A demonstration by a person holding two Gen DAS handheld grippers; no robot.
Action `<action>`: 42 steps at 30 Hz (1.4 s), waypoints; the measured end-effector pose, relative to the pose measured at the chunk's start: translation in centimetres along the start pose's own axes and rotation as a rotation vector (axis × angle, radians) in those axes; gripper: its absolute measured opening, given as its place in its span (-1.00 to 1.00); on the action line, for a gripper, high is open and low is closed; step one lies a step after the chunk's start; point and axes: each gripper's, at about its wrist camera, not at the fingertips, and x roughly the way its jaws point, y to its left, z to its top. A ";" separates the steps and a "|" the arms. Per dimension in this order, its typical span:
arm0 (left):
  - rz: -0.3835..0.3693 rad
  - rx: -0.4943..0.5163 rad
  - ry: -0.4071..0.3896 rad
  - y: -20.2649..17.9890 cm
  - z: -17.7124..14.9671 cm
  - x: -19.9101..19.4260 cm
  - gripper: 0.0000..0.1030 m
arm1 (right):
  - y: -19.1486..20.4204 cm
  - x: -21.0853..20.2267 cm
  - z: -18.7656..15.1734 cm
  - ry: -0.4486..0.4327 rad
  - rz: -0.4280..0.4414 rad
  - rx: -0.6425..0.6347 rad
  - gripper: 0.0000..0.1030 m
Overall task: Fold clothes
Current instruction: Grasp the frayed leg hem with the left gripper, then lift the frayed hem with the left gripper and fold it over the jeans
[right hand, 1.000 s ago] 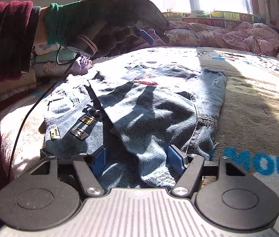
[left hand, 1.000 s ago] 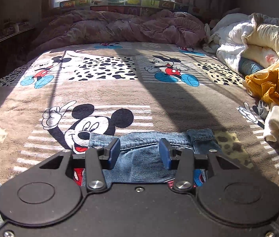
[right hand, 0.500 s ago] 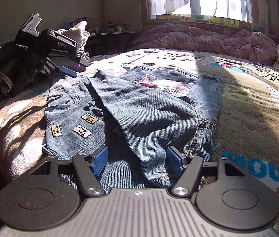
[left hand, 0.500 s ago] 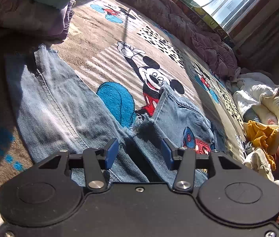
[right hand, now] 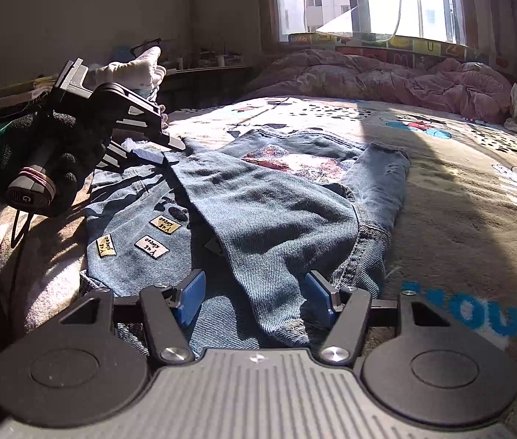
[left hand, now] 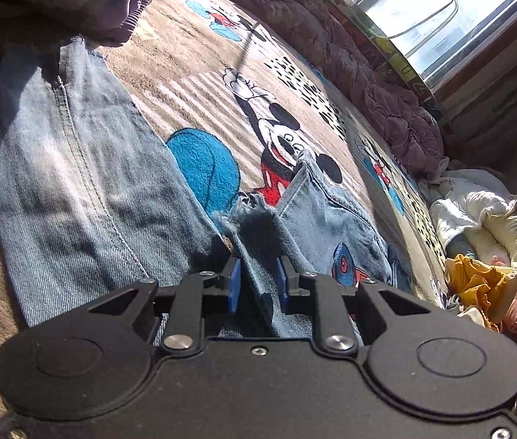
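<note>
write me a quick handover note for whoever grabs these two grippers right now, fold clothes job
Left gripper: closed on a raised fold of the denim jacket near its frayed edge.
Right gripper: open, low over the jacket's near hem, gripping nothing.
Jacket: lies on the cartoon-print blanket, one sleeve folded across the front, the patches showing.
Unfolded clothes pile waits at the bed's right side.
Done: one sleeve in.
Left: probably fold the left-held side inward, fold the jacket in half, then the pile.
</note>
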 end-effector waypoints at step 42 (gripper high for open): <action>-0.187 0.363 0.006 -23.4 -1.6 8.6 -1.00 | -1.9 -1.8 -1.4 0.032 0.119 0.088 0.22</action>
